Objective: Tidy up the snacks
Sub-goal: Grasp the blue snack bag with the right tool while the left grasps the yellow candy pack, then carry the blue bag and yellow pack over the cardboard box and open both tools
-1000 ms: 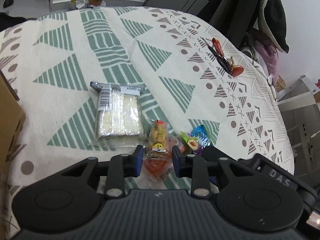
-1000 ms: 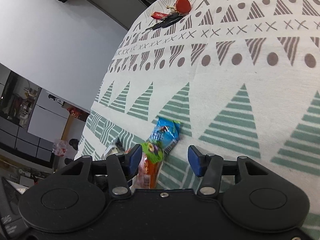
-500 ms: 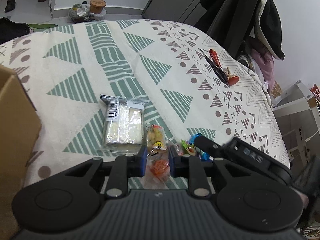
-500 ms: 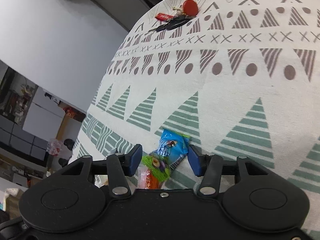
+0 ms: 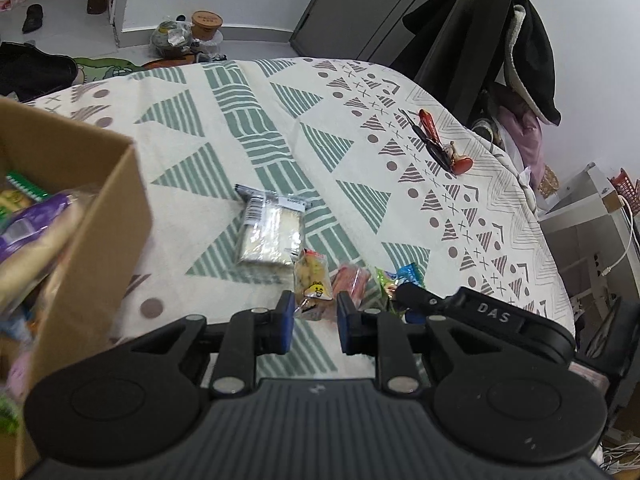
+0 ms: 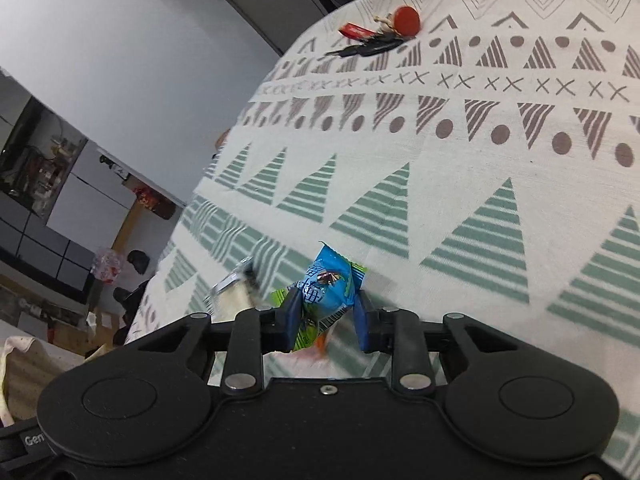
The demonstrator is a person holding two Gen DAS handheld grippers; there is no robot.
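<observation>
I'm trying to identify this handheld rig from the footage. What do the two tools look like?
Both are alike: the left tool and right tool have matte black bodies with two round housings, silver screws on black finger arms, and blue pads at the tips. The left body has a ribbed grey panel. White "DAS" lettering marks the right tool's side. No cables or sleeves are visible.

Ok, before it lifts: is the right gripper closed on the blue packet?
Yes: right gripper, just closing, pinches the blue packet between both pads.
</observation>
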